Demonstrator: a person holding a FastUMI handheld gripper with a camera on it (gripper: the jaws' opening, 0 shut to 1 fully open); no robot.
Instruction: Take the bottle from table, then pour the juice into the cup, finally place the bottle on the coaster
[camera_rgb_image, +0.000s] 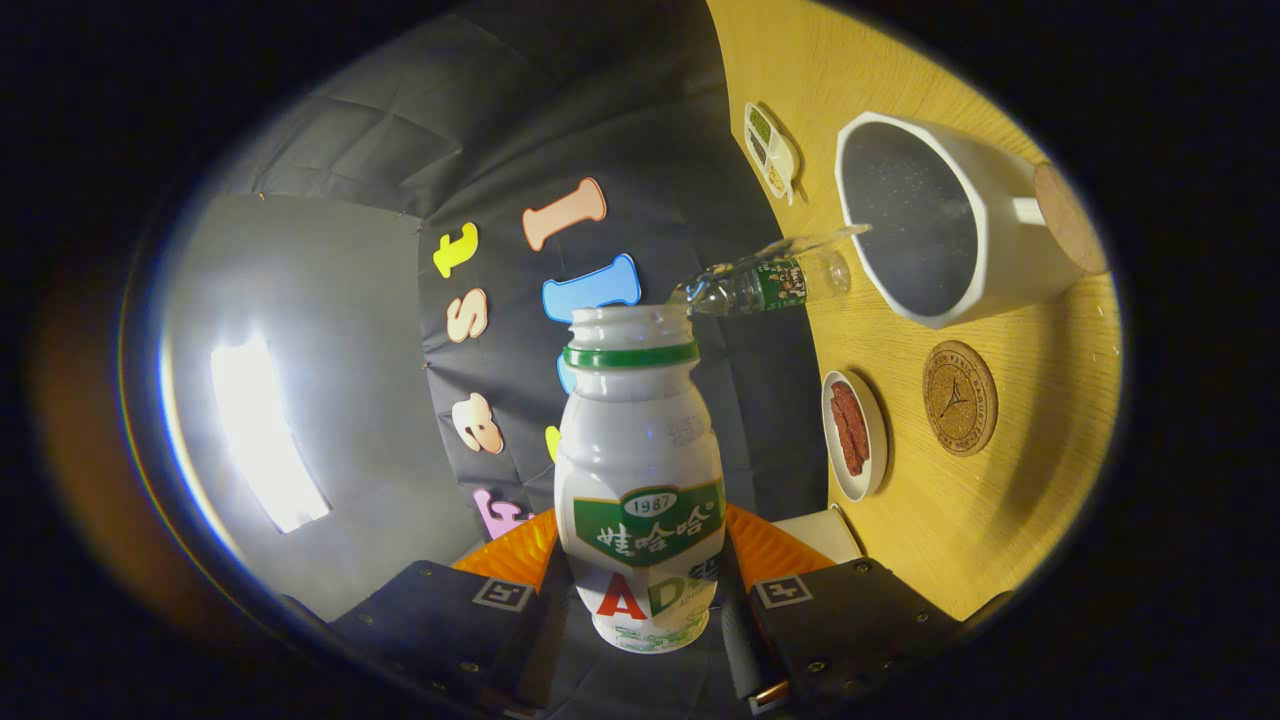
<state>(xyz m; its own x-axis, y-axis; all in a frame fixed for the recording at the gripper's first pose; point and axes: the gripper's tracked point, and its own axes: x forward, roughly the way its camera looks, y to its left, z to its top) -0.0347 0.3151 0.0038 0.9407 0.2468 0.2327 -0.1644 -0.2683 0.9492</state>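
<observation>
Bottle (640, 470), white with its cap off and a green label reading 1987, is pinched between the jaws of the gripper (640, 610) and tipped sideways, with a plate of reddish stuff (853, 435) and the cork coaster (959, 398) on the wooden surface (1020, 500) past it, then the empty-looking white cup (930, 225).

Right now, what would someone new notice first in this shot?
The white bottle, clamped between the gripper fingers, open mouth pointing ahead. Beyond it, on the tilted-looking wooden table, stands a big white cup, with a round cork coaster and a small plate nearby.
</observation>
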